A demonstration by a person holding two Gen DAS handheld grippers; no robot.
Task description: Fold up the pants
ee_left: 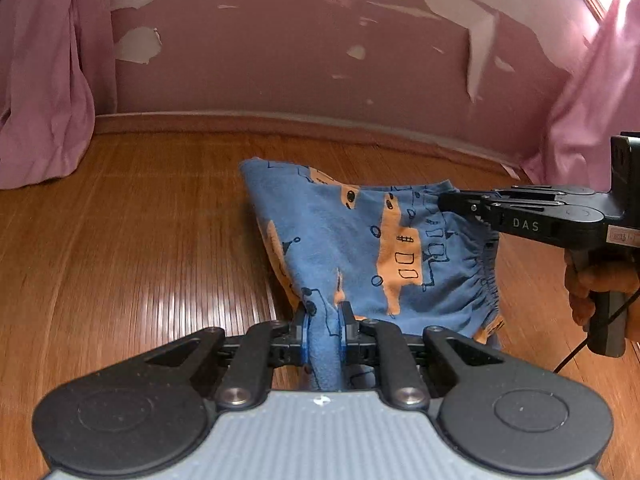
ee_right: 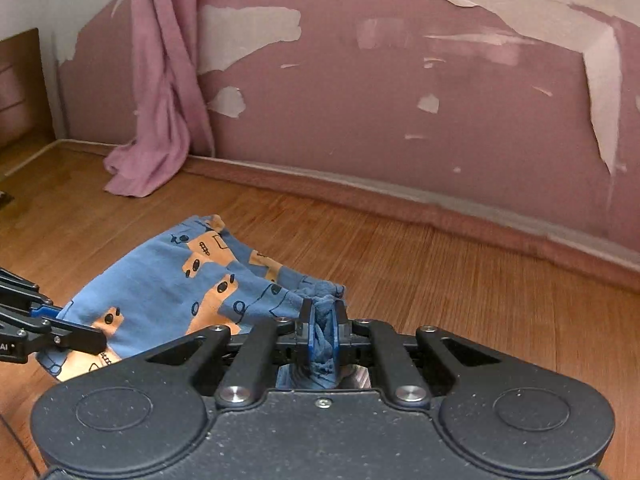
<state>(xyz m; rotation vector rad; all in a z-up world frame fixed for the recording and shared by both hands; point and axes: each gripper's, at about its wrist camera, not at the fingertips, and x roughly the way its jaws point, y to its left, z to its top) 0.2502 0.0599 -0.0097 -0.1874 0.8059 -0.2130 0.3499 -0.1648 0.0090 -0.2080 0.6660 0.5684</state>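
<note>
Blue pants (ee_left: pixel 360 240) slung between both tongs above the floor (ee_left: pixel 140 240), left tongs (ee_left: pixel 324 330) clenched on one bunched end, right tongs (ee_right: pixel 323 330) on the waistband, seemingly.

the blue pants (ee_left: pixel 352 248) with orange print hung bunched and lifted above the wooden floor (ee_left: pixel 120 248), elastic waistband gathered.

Bottom centre, left tongs (ee_left: pixel 323 330) clamp bunched blue pants (ee_left: pixel 360 240); at the right edge, right tongs (ee_left: pixel 450 200) pinch the waistband.
</note>
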